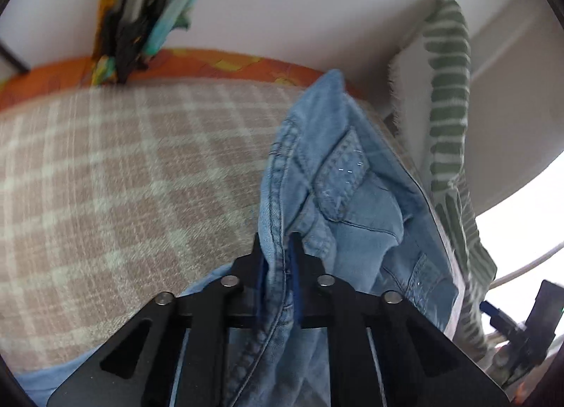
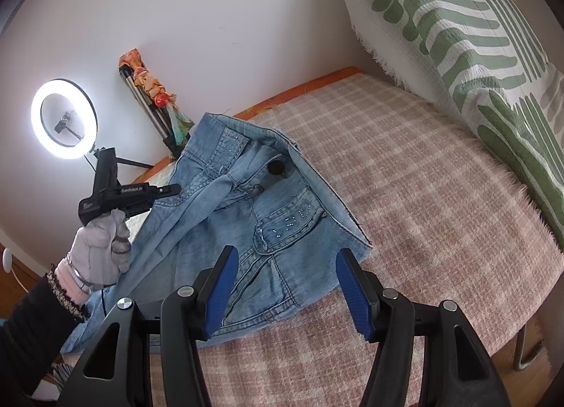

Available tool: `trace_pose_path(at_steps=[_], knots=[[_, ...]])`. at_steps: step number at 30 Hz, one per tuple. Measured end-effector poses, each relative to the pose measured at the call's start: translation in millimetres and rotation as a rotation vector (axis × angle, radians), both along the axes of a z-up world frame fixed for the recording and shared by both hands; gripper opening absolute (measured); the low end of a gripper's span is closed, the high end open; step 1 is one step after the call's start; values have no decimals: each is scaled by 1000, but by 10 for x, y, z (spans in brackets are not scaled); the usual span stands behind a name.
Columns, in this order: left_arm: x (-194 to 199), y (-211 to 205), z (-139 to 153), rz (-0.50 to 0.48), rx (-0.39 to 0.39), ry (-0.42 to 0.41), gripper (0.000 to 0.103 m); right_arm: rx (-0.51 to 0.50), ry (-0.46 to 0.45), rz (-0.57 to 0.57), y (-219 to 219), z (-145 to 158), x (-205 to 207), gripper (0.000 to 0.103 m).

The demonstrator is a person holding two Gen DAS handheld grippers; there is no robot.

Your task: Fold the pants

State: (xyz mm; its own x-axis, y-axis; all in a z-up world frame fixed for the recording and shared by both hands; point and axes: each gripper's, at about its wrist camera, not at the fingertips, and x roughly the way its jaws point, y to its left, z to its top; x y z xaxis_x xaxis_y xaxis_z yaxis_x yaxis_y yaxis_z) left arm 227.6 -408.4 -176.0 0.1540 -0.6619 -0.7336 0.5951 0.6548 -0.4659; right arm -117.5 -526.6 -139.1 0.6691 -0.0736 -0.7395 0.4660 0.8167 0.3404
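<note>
Light blue denim pants (image 2: 268, 216) lie partly on a pink plaid bed cover (image 2: 405, 167), the waist end with a dark button facing the wall. My left gripper (image 1: 278, 248) is shut on a seam edge of the pants (image 1: 352, 202) and holds that part lifted off the bed. In the right wrist view the left gripper (image 2: 169, 190) shows at the pants' left edge, held by a gloved hand. My right gripper (image 2: 285, 266) is open and empty, hovering just above the near part of the pants.
A green and white striped pillow (image 2: 458, 36) leans at the right of the bed. A lit ring light (image 2: 63, 119) and a tripod wrapped in colourful cloth (image 2: 155, 100) stand by the white wall. The bed's orange edge (image 1: 211, 65) runs along the wall.
</note>
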Motion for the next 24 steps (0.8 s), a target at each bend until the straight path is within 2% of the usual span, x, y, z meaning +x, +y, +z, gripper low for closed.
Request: trace_pose_path(at_steps=[4, 6, 8, 12, 16, 20, 23, 24], knots=[[-288, -26, 245, -90, -61, -55, 7, 12, -11, -6, -16, 14, 30, 56], [-524, -86, 357, -165, -46, -121, 7, 23, -21, -6, -32, 27, 70, 56], [-665, -131, 376, -217, -36, -140, 7, 46, -42, 6, -53, 45, 154, 56], [-904, -171, 325, -254, -36, -151, 7, 125, -102, 50, -94, 79, 433, 56], [-1221, -281, 297, -319, 10, -228, 7, 200, -175, 94, -94, 199, 786, 67], [-1457, -347, 259, -374, 35, -274, 7, 180, -167, 124, -5, 296, 1074, 74], [-1564, -407, 221, -409, 49, -279, 7, 133, -120, 103, 31, 307, 1230, 74], [-1597, -419, 205, -417, 58, -285, 7, 114, -94, 81, 19, 286, 1260, 70]])
